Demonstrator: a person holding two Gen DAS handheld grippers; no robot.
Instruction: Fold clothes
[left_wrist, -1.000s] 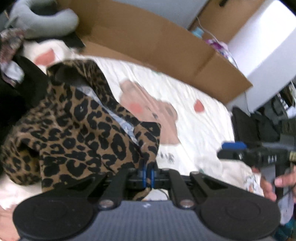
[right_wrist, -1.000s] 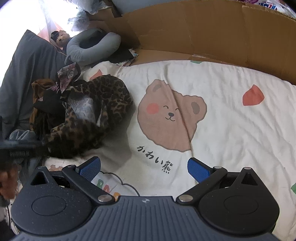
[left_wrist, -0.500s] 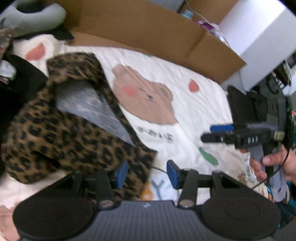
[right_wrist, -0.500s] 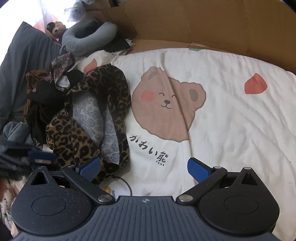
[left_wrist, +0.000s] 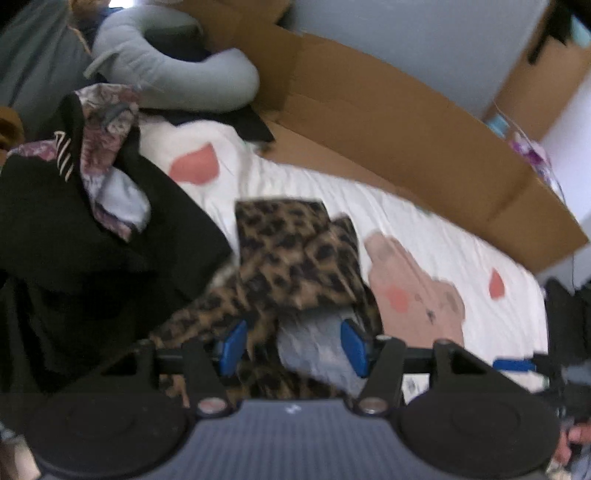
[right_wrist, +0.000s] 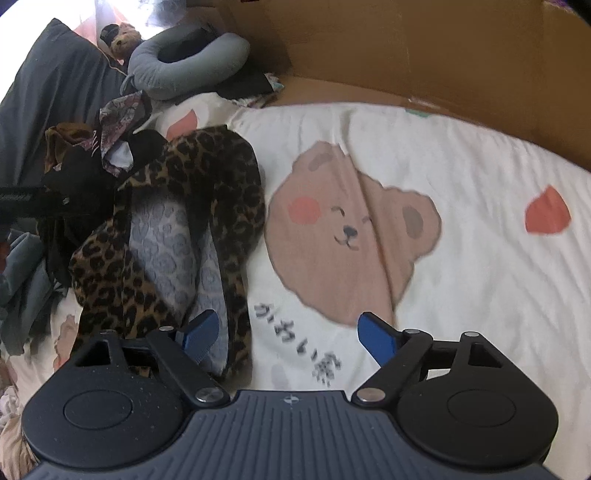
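Ahead of the fingers lies a white bear-print bedsheet (right_wrist: 424, 177). Beyond it stands a brown cardboard wall (right_wrist: 406, 48); a grey neck pillow (right_wrist: 184, 62) rests far left.

left handheld two-finger gripper (left_wrist: 293, 347): black plastic linkage arms, silver pivot screws at the arm bases, two round black discs low in frame, dark grey ribbed centre housing with a small white mark, blue rectangular finger pads (left_wrist: 354, 347); view is motion-blurred

right handheld two-finger gripper (right_wrist: 288, 336): same build, black angled arms with triangular cut-outs, silver screws at pivots and arm tips, round black discs with a recessed circle and pale speckling, ribbed dark grey housing with a small crosshair mark, blue ribbed finger pads (right_wrist: 376, 338)

from the left wrist view the right gripper's side shows at far right as a blurred black body with a blue pad; a fingertip shows at the lower right edge, no sleeve in view
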